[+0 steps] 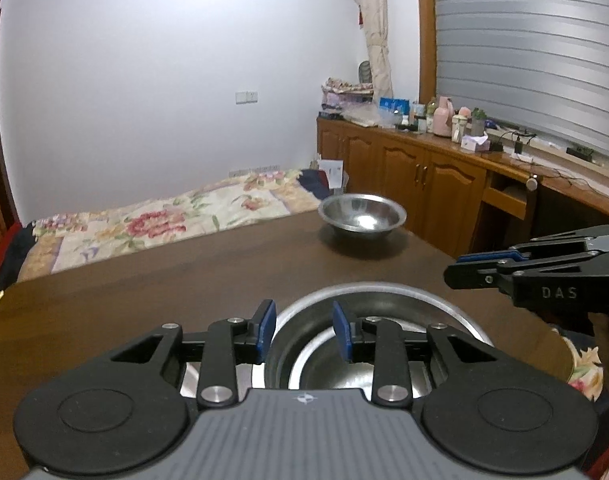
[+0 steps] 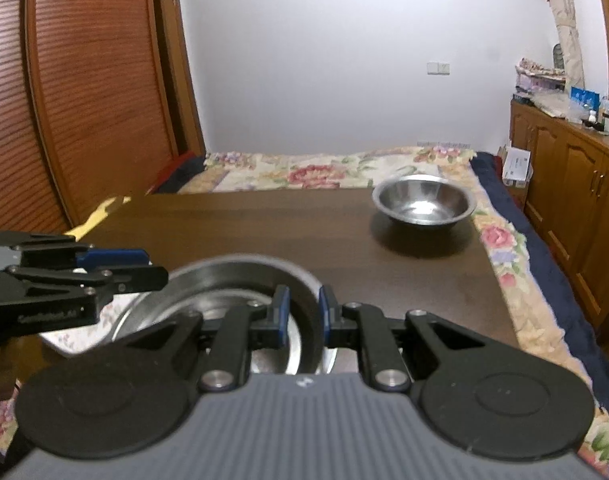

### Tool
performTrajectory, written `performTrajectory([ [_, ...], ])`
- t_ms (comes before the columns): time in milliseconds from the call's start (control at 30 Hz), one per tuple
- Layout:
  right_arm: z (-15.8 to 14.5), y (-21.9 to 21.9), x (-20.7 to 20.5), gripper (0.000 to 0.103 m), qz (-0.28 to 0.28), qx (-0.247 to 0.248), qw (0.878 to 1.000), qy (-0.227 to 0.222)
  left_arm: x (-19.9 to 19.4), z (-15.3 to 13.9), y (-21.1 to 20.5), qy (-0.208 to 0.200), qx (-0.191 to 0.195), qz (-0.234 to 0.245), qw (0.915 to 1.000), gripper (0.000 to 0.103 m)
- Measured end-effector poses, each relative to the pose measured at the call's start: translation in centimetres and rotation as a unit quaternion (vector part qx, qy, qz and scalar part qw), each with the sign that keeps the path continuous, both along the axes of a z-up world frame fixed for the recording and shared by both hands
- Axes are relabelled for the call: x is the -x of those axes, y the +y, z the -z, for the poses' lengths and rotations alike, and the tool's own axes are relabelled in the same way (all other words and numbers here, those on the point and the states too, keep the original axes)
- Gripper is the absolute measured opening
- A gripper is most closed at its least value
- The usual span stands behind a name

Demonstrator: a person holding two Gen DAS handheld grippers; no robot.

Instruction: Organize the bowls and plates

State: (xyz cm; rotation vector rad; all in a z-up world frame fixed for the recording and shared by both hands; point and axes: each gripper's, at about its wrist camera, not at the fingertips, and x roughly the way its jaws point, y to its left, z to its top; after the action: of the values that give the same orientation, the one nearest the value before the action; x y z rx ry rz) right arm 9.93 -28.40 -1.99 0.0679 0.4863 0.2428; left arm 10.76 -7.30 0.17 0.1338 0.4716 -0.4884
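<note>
A large steel bowl [image 1: 384, 291] [image 2: 232, 268] sits at the near edge of the dark wooden table [image 1: 184, 280], on a wider steel dish [image 2: 130, 314]. My left gripper [image 1: 303, 332] is open over the bowl's left rim, with one pad outside the wall and one inside, not pressing it. My right gripper [image 2: 304, 314] is shut to a narrow gap over the bowl's right rim, and I see nothing pinched in it. Each gripper shows from the side in the other's view: the right gripper [image 1: 452, 270] and the left gripper [image 2: 157, 267]. A smaller steel bowl [image 1: 362, 214] [image 2: 424, 200] stands alone at the table's far right corner.
A bed with a floral quilt [image 1: 144, 224] lies beyond the table's far edge. Wooden cabinets [image 1: 424, 176] with a cluttered top run along the right wall. Louvred wooden doors [image 2: 64, 120] stand on the left. Floral cloth [image 2: 500, 240] borders the table's right edge.
</note>
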Motion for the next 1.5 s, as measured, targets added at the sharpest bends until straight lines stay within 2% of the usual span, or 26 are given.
performTrajectory([
  [333, -1.7, -2.5, -0.3, 0.017, 0.029, 0.004, 0.999, -0.024, -1.9, -2.5, -1.7, -0.013, 0.004, 0.027, 0.9995, 0.038],
  [667, -2.0, -4.2, -1.8, 0.017, 0.051, 0.014, 0.998, -0.035, -4.6, -3.7, -2.8, -0.010, 0.002, 0.034, 0.9994, 0.040],
  [867, -1.7, -5.0, -3.1, 0.017, 0.050, 0.021, 0.998, -0.031, -5.9, -3.4, -3.5, -0.001, -0.001, 0.049, 0.9988, 0.040],
  [1067, -0.8, -5.4, -5.3, 0.017, 0.056, 0.043, 0.997, -0.025, -8.9, -2.5, -4.2, 0.022, 0.001, 0.052, 0.9984, 0.040],
  [1133, -0.6, -5.6, -6.1, 0.027, 0.056, 0.043, 0.997, -0.027, -9.8, -2.4, -4.4, 0.027, -0.005, 0.052, 0.9983, 0.040],
  [1167, -0.6, -5.8, -6.5, 0.028, 0.056, 0.042, 0.997, -0.028, -10.1, -2.3, -4.4, 0.029, -0.006, 0.051, 0.9983, 0.040],
  [1500, 0.9, -7.6, -10.7, 0.031, 0.064, 0.032, 0.997, -0.009, -14.5, -1.9, -6.0, 0.057, -0.015, 0.049, 0.9970, 0.045],
])
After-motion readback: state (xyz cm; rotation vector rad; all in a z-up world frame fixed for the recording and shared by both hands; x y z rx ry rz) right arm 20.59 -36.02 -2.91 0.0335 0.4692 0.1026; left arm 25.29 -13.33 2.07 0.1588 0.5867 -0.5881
